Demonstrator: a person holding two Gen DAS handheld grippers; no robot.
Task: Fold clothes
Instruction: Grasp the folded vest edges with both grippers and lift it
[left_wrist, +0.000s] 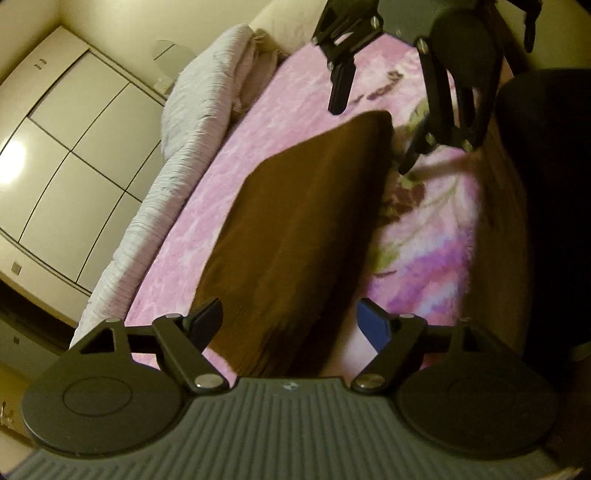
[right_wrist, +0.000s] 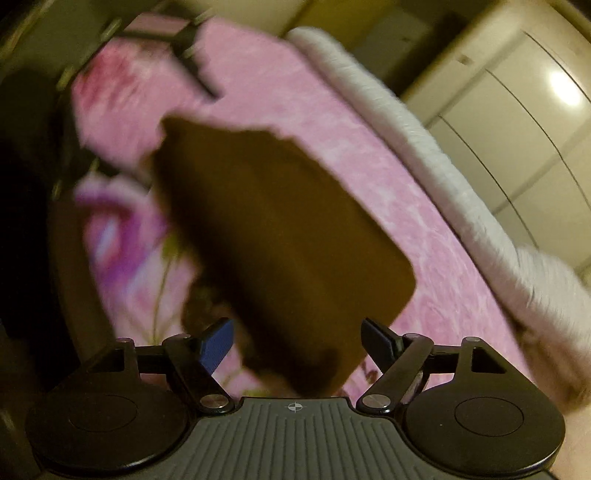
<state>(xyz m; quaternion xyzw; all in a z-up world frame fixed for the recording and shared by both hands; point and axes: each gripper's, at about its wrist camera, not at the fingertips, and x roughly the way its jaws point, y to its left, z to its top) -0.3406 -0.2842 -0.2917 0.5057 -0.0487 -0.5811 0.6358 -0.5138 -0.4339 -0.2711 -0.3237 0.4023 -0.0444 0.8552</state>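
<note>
While the brown garment (left_wrist: 295, 236) lies folded flat on the pink floral blanket (left_wrist: 424, 266), we hold our left gripper (left_wrist: 291, 325) over its near end, fingers spread wide and empty. Our right gripper (right_wrist: 297, 341) hovers at the opposite end, fingers apart too, gripping nothing. A white quilt (left_wrist: 192, 122) runs along the blanket's far edge, wardrobe (left_wrist: 70, 155) beyond it.

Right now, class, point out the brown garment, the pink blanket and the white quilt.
brown garment (left_wrist: 295, 236): left wrist view, middle of the folded cloth.
pink blanket (left_wrist: 291, 96): left wrist view, bare patch beyond the garment.
white quilt (left_wrist: 199, 110): left wrist view, its ribbed upper surface.
</note>
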